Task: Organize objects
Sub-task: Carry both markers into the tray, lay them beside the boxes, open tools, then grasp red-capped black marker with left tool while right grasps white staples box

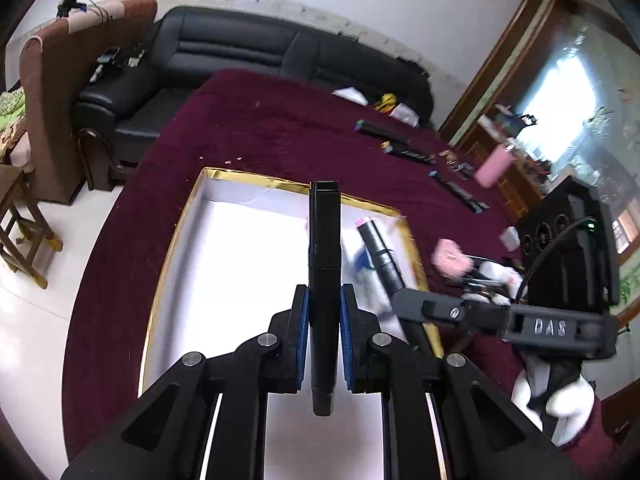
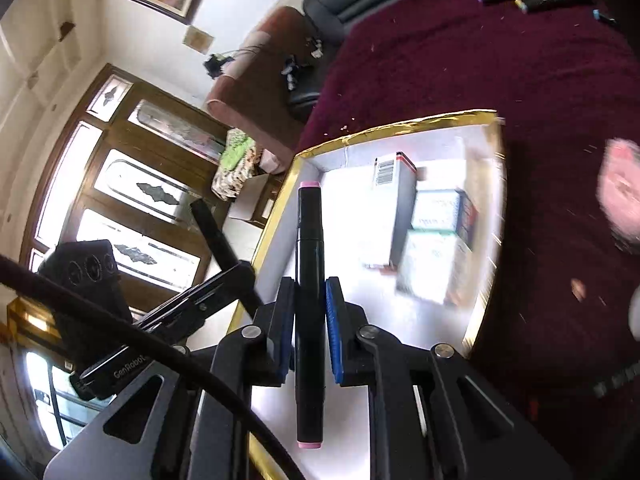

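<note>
Here the left gripper (image 1: 325, 320) is clamped on a black marker (image 1: 324, 264) held above the white, gold-rimmed box (image 1: 176, 240) on the maroon-covered worktop (image 1: 272, 128). The right gripper (image 2: 310, 328) grips a pink-capped marker (image 2: 310, 280) over the same box, where small cartons (image 2: 432, 232) lie. More markers (image 1: 404, 148) lie on the cloth beyond.

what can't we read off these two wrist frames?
- Boxes in the gold-rimmed tray, right wrist view: motion blur, labels unreadable.
- Pink blur at the right edge: cut off, unidentifiable.
- Markers on the cloth, left wrist view: too small, cap colours unclear.
- Left gripper's black marker: cap colour not visible.
- Tray's near end: hidden behind the gripper bodies in both views.
</note>
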The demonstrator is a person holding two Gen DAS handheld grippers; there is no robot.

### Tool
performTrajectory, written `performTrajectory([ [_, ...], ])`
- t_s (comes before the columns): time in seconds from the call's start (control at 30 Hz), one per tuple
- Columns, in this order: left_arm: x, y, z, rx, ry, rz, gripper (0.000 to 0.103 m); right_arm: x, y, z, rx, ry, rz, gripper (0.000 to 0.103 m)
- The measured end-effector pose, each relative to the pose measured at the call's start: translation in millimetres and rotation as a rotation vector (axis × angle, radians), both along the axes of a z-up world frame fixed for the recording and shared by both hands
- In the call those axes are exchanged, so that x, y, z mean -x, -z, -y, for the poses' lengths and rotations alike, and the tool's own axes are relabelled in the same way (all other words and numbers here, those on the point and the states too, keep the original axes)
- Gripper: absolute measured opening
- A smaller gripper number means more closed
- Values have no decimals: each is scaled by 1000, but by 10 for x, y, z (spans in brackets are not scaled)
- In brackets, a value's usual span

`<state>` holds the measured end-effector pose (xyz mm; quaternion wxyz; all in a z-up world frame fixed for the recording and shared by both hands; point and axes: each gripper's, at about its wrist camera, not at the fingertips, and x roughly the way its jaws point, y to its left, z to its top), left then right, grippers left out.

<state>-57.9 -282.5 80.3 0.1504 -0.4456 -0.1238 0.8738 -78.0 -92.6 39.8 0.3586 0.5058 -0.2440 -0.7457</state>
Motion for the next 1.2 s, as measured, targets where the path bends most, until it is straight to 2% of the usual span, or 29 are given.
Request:
performTrajectory([
  [0.1, 270, 142, 12, 33, 2, 48, 12, 167, 47, 152, -34, 12, 9, 13],
  [0.27, 467, 377, 113, 23, -4, 107, 12, 368, 108, 265, -110, 42, 7, 13],
  [0.63, 734, 522, 171, 0, -34, 152, 11, 430, 172, 341, -192, 66, 6, 14],
  [0.73, 738, 527, 183, 6, -47, 153, 12, 439, 159, 363, -215, 63, -2, 16],
  [0.8, 739, 537, 221, 4, -69, 165, 12, 443, 137, 373, -229, 66, -16, 25],
  [0.97, 637, 436, 360, -20, -111, 161, 12, 366, -119, 220, -198, 92, -74, 26],
  [1.07, 458, 260, 386, -53, -118, 126, 15, 223, -407, 30, -190, 105, -146, 34],
  [1.1, 385, 195, 369, -56, -119, 112, 18, 151, -511, -53, -193, 113, -176, 38],
  [1.17, 256, 92, 303, -62, -121, 90, 37, -15, -727, -244, -207, 135, -240, 42],
  [1.2, 171, 24, 252, -70, -118, 72, 40, -109, -842, -341, -211, 147, -278, 42],
])
